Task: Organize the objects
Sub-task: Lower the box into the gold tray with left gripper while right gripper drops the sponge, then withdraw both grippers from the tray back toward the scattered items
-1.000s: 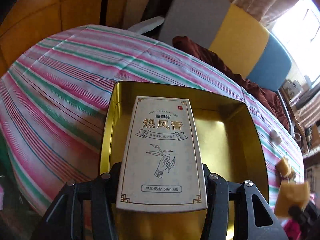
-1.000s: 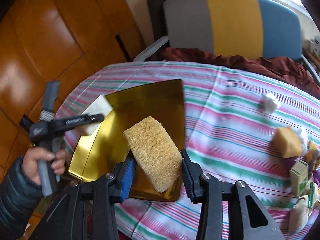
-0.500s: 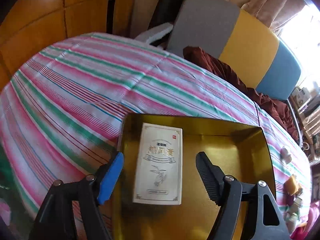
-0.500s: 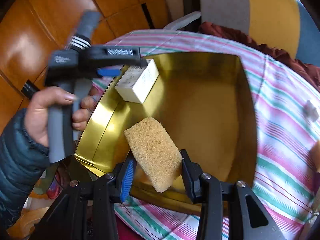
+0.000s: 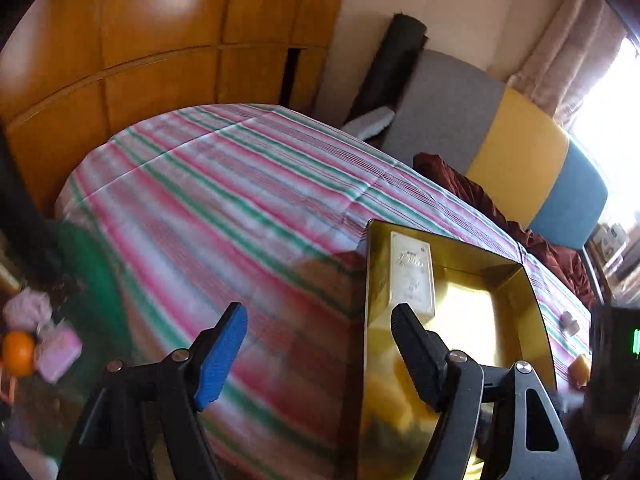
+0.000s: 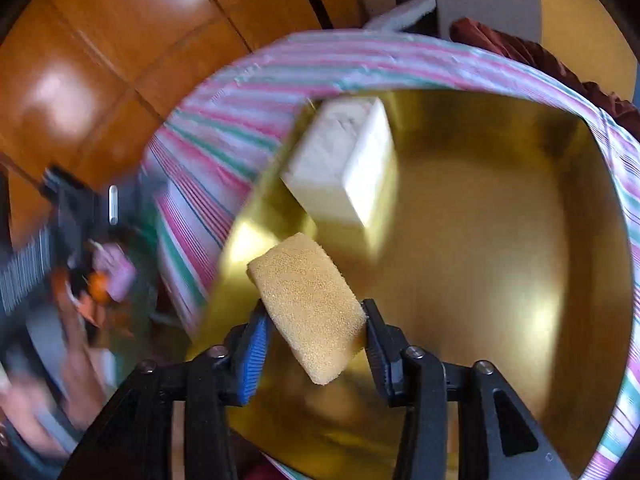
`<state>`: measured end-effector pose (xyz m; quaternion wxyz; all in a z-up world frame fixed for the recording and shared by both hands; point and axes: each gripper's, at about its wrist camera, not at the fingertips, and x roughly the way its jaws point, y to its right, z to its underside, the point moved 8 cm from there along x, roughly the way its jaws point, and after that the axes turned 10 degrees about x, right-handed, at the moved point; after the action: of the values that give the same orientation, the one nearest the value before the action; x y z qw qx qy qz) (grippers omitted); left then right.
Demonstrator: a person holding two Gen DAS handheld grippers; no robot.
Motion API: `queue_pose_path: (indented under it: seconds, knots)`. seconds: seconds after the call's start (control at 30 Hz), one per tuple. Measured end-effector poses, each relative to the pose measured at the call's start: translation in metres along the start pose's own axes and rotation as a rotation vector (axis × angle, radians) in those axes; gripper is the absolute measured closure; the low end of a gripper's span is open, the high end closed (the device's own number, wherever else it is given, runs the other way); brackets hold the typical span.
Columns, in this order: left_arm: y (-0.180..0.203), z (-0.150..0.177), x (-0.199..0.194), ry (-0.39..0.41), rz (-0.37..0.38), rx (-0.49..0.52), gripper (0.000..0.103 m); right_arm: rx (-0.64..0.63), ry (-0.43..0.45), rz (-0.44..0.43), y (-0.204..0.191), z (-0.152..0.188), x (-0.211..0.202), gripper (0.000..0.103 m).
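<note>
Right gripper: jaws clenched across the sponge's short sides, holding it over the gold tray. Sponge likely light, soft, compressible; a mid-body grip suits. Box lies in the tray. Left gripper: jaws released, empty.

Glossy gold metal tin, porous sponge, matt paper box.

Glossy orange-brown wooden wall panels ahead-left of the jaws, cream plaster wall ahead. Grey-yellow-blue upholstered sofa back ahead-right, dark maroon crumpled cloth on it. Black rolled mat leans on the wall. Beige curtain and bright window far right. Pink-green-white striped tablecloth just ahead.
</note>
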<state>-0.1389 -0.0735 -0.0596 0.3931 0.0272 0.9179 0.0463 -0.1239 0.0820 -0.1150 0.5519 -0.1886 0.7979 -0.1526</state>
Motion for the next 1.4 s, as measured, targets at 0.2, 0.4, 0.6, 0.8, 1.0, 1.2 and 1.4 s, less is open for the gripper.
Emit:
queue_pose_path:
  seconds: [0.2,0.4,0.6,0.8,1.0,1.2,1.4]
  knots:
    - [-0.003,0.024,-0.019,0.023,-0.003,-0.014,0.027,-0.006,0.052,0.037,-0.001,0.001,-0.012,0.023]
    - [0.010,0.021,-0.035,0.053,-0.002,0.026,0.027,-0.029,0.113,0.151,0.019,0.016,-0.032,0.023]
    - [0.034,0.027,-0.050,0.083,-0.006,0.098,0.023,-0.047,0.235,0.267,0.039,0.027,-0.071,0.023]
    - [0.061,0.038,-0.061,0.087,0.007,0.169,0.022,-0.078,0.315,0.320,0.048,0.037,-0.102,0.022]
    - [0.091,0.048,-0.065,0.081,0.036,0.246,0.021,-0.119,0.395,0.391,0.056,0.043,-0.126,0.022]
    - [0.121,0.055,-0.065,0.067,0.073,0.318,0.020,-0.027,0.443,0.416,0.092,0.047,-0.154,0.021]
    - [0.153,0.065,-0.060,0.039,0.103,0.390,0.019,0.082,0.483,0.472,0.149,0.055,-0.189,0.021]
